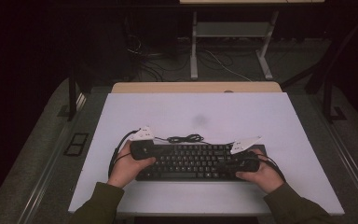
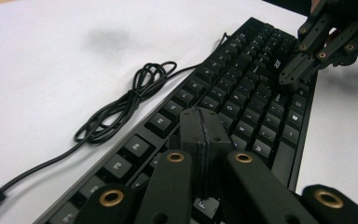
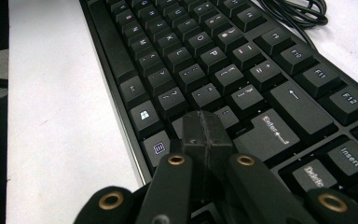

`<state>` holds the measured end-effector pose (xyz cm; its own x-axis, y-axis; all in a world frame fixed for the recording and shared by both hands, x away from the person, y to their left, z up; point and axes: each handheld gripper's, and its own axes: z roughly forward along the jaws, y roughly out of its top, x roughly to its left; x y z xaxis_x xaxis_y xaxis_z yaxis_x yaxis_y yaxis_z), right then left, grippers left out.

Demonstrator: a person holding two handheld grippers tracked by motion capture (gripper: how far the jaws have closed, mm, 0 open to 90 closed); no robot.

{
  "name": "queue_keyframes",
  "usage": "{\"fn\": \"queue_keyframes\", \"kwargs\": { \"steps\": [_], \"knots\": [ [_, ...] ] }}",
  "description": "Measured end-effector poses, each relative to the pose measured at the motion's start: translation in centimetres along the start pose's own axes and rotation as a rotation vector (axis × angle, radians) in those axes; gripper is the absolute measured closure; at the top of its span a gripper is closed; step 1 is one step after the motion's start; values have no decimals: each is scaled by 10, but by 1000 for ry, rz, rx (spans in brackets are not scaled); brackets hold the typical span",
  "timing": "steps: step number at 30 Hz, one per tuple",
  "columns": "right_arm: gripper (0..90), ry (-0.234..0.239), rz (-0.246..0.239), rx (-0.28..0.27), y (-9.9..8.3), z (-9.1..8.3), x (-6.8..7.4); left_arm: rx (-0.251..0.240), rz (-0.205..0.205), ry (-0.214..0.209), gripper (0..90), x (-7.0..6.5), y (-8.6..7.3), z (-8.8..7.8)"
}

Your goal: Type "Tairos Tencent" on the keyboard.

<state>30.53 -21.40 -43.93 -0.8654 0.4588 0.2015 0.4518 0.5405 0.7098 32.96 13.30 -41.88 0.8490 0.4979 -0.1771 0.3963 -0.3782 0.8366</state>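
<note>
Clenched with nothing between them, the left gripper [image 1: 154, 150] and right gripper [image 1: 237, 163] sit over the ends of a black keyboard [image 1: 193, 162] near the table's [image 1: 223, 112] front edge, its long axis running left to right. In the left gripper view its cable [image 2: 121, 105] coils on the far side; in the right gripper view white-lettered keys [image 3: 205, 51] run away from the closed jaws.

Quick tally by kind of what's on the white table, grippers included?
Black full-size keyboard: 1
Black bundled keyboard cable: 1
Black two-jaw grippers: 2, left gripper and right gripper, both shut with nothing between the jaws, tips over the keys
Total: 4
</note>
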Motion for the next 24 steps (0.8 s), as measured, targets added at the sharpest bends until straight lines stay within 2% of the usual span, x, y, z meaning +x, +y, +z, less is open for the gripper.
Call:
{"fn": "queue_keyframes", "kwargs": {
  "steps": [5, 10, 15, 24],
  "knots": [
    [897, 1, 0, 0, 0, 0, 0, 36, -24, 1, 889, -3, 2, 9],
    [896, 1, 0, -1, 0, 0, 0, 68, -23, -10, 889, -6, 3, 18],
    [896, 1, 1, 0, 0, 0, 0, 104, -42, -7, 889, -7, 2, 25],
    [896, 2, 1, 0, 0, 0, 0, 163, -31, 9, 889, -10, 5, 32]
  ]
}}
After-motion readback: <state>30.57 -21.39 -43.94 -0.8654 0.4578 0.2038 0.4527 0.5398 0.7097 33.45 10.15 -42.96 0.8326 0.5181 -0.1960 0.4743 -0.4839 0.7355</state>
